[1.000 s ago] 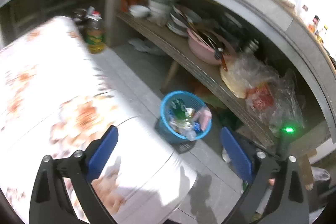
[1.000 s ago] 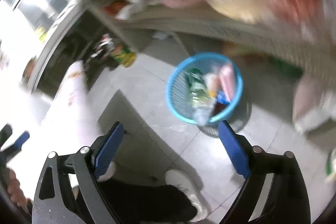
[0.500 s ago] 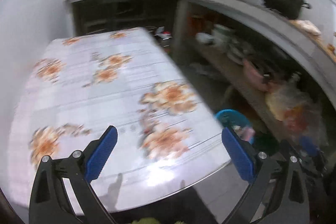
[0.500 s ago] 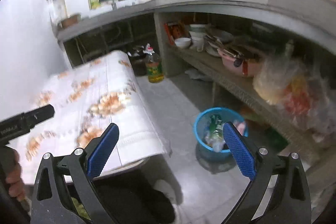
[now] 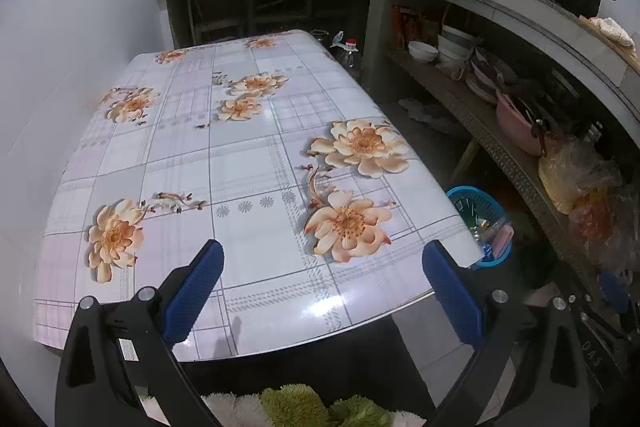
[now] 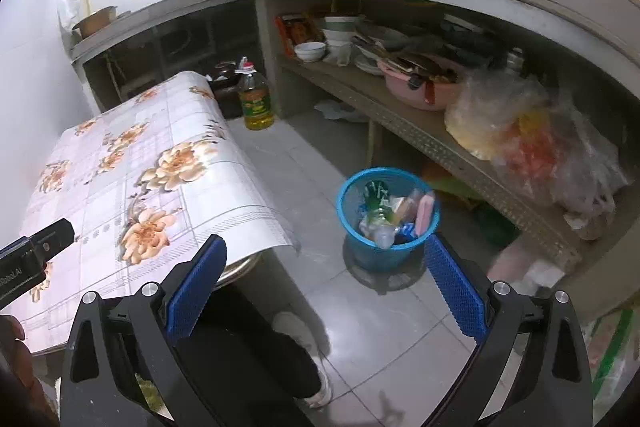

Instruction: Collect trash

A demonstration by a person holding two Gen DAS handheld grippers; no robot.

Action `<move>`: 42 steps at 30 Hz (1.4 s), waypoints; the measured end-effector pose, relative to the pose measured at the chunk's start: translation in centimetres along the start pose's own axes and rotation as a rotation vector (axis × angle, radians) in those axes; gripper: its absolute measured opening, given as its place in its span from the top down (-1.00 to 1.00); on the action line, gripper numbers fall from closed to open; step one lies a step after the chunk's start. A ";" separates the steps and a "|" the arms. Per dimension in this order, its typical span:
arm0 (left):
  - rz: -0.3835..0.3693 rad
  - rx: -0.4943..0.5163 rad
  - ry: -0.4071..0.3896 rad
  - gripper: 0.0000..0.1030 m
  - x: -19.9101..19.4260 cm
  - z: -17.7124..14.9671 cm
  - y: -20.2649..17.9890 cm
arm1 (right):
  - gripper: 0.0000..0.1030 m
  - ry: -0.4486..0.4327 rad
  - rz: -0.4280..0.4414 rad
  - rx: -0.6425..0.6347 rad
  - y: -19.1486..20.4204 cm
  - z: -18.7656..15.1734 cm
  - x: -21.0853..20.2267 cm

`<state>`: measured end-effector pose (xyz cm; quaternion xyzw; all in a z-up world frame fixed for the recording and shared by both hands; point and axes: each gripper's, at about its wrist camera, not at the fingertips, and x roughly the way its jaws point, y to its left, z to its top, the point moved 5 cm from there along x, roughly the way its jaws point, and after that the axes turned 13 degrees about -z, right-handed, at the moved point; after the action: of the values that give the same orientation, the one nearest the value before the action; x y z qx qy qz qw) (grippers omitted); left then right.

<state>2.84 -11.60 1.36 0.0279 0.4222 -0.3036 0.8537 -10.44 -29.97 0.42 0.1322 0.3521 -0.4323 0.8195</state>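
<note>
Left wrist view: I am holding my left gripper over the near edge of the table, its blue ribbed pads spread wide and gripping nothing. The glossy floral tablecloth is lying flat and I am seeing no loose trash on it. Moving right, the blue mesh trash basket is standing on the tiled floor, just beyond the table's right corner and half hidden by it. In the right wrist view, my right gripper is also spread and empty, and is looking down at the basket, which is sitting upright, round-rimmed, stuffed with crinkled wrappers and a clear plastic bottle. I judge the right gripper the nearer one.
</note>
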 end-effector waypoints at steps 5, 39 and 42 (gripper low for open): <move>0.013 -0.005 0.022 -0.89 0.2 -0.4 -0.1 | -0.85 -0.007 -0.010 -0.014 0.1 -0.3 -0.2; 0.057 0.005 0.107 -0.89 1.0 -1.3 1.6 | -0.85 -0.005 -0.013 -0.023 0.4 -0.4 -0.2; 0.070 -0.001 0.104 -0.89 0.8 -1.2 2.2 | -0.85 -0.003 -0.005 -0.029 0.6 -0.2 0.0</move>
<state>3.60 -9.81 -0.46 0.0578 0.4648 -0.2713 0.8408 -10.03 -29.49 0.22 0.1187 0.3576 -0.4295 0.8207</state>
